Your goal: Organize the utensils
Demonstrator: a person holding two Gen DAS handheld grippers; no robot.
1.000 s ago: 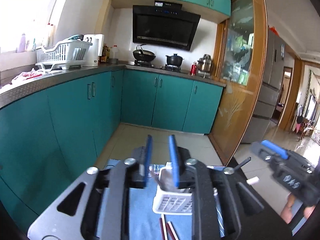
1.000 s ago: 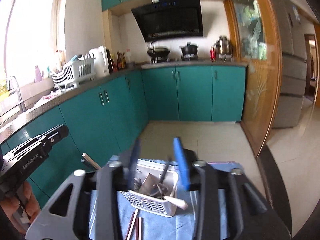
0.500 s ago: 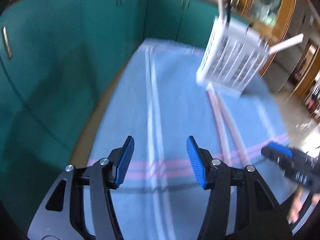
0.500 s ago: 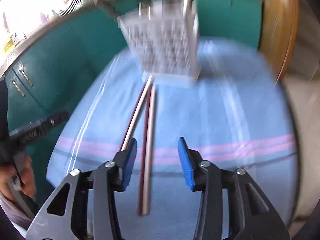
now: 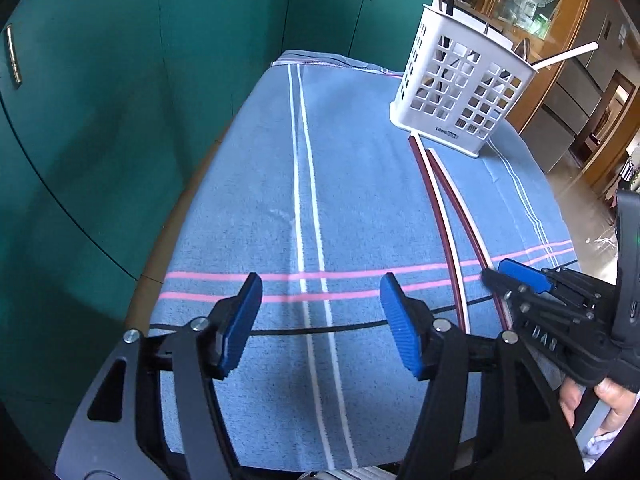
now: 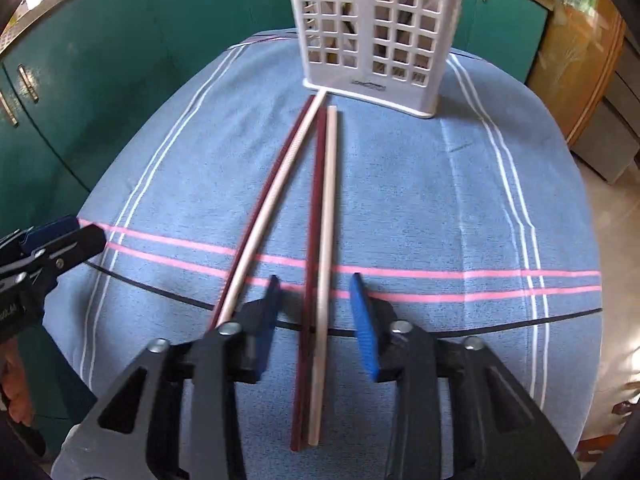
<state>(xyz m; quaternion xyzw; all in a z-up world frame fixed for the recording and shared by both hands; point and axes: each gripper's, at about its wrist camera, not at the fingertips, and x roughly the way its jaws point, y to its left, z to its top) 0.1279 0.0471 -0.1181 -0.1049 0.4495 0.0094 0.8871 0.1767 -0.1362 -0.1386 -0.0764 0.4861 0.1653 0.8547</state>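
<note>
Two pairs of chopsticks (image 6: 320, 240) lay on the blue cloth (image 6: 420, 200), each a dark red stick beside a pale one, their far tips just at the foot of the white caddy (image 6: 376, 28). The right-hand pair ran straight toward me, its near ends between the blue pads of my right gripper (image 6: 316, 320). The left pair angled away to the left and passed under that gripper's left finger.

My right gripper was moderately open and held nothing; whether its pads had reached cloth level I could not tell. My left gripper (image 5: 320, 324) hung wide open and empty over bare cloth, well left of the sticks.

I judged the step to be picking up the right-hand pair, not yet grasped. The next move would call for lowering until the pads flanked both sticks, closing so the two were pinched together, then lifting and tipping them upright into the caddy, which already held several utensils. Thin sticks on soft towelling could roll apart or slip from the pads, so the squeeze needed to be centred.

The cloth, striped white and pink, covered a small tabletop. Around it stood teal cabinets (image 5: 120, 80), with a wood-framed glass door (image 5: 532, 4) and a tiled floor to the right.
</note>
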